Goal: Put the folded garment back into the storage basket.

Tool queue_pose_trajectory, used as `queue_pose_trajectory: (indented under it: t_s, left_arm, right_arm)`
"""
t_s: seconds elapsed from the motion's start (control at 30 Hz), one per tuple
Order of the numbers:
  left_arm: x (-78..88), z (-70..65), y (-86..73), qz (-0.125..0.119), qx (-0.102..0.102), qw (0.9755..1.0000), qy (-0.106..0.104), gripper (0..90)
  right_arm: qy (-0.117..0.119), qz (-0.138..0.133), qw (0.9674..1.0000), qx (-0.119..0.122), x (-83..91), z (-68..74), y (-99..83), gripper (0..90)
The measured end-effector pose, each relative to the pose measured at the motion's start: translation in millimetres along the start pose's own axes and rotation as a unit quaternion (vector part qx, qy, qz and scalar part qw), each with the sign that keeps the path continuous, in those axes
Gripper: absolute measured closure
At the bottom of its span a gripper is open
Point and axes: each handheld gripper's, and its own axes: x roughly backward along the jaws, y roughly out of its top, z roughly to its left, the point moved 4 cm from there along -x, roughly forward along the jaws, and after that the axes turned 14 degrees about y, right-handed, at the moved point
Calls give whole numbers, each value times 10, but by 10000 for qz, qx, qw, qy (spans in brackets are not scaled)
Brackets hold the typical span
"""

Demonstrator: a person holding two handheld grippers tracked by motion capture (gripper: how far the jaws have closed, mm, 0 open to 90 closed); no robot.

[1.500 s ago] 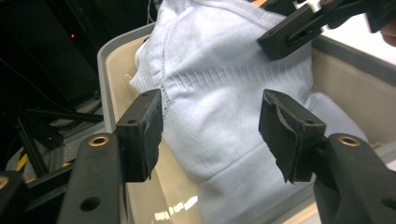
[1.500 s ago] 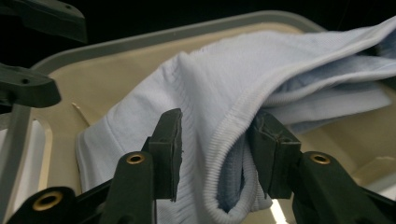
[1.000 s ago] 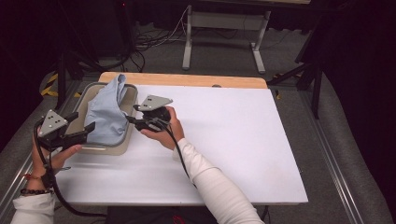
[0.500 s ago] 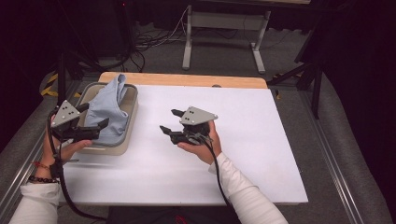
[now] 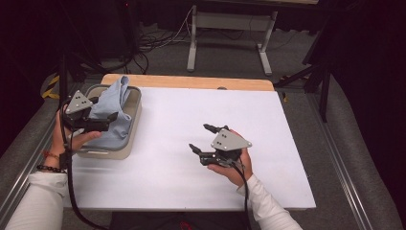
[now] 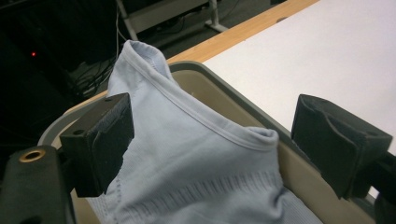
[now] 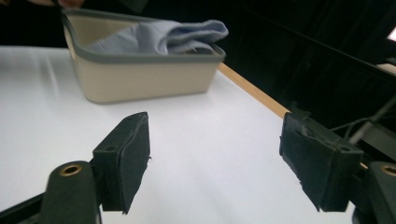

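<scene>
My left gripper (image 5: 103, 120) hangs over the beige tub (image 5: 136, 108) with its jaws spread wide and empty — the light blue garment (image 6: 196, 158) lies directly ahead of and between the pads, bunched in the tub, its ribbed collar edge running roughly across the gap from one finger toward the other. My right gripper (image 5: 203, 139) sits well apart over the bare white table (image 5: 287, 167), jaws also wide with nothing between them, the tub far out in front of its fingers. I judge the left the nearer by a long way — a short push forward should put cloth between its pads
</scene>
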Motion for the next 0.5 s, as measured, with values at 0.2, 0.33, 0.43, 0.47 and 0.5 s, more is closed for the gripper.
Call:
queue_pose_trajectory:
  t_s: [0.2, 0.33, 0.43, 0.47, 0.5]
  left_arm:
    - [-221, 44, 63, 346, -88, 9992, 170, 147]
    - [-396, 60, 84, 625, -103, 9978, 195, 154]
    - [-521, 55, 93, 801, -220, 9962, 253, 161]
    - [-557, 61, 91, 842, -164, 9960, 241, 159]
    - [-588, 71, 81, 872, -151, 9958, 240, 157]
  right_arm:
    - [-268, 384, 9989, -42, 228, -41, -277, 251]
    - [-392, 502, 9979, -118, 387, -46, -412, 249]
    - [-458, 526, 9973, -233, 493, -54, -502, 249]
    - [-479, 544, 9970, -256, 522, -56, -531, 249]
    - [-485, 562, 9968, -282, 549, -55, -555, 249]
